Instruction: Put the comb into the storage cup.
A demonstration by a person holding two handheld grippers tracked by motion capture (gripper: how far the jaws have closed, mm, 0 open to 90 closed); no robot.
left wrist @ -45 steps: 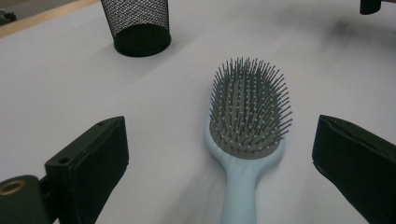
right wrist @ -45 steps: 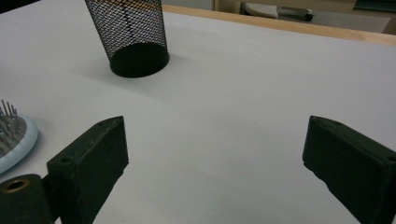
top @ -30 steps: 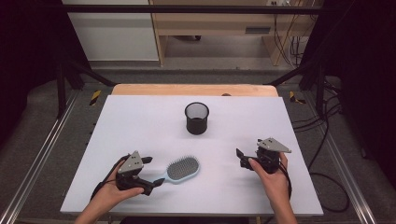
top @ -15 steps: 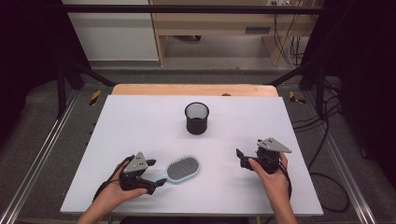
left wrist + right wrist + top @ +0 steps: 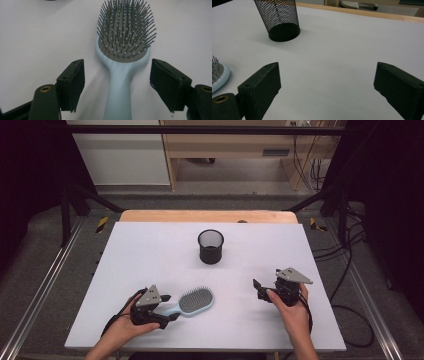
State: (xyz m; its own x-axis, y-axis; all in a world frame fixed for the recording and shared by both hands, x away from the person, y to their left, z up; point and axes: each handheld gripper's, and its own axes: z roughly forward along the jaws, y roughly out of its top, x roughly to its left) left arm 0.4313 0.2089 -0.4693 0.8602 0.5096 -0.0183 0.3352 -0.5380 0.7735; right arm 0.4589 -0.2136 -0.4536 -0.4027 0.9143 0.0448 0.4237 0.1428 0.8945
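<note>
- High view: a pale-blue hairbrush lies bristles-up near the white desk's front edge; the left gripper straddles its handle, with the right gripper well apart.
- Left gripper view: fingers have just been closing around the handle, not yet touching.
- Right gripper view: fingers stand wide open over bare desk; a black mesh cup stands beyond.

I see 2 black grippers, the left gripper and right gripper, each topped by a grey 3-cornered plate. Black cables trail from both. My jaw pads are square, with brass-ringed screw holes.
</note>
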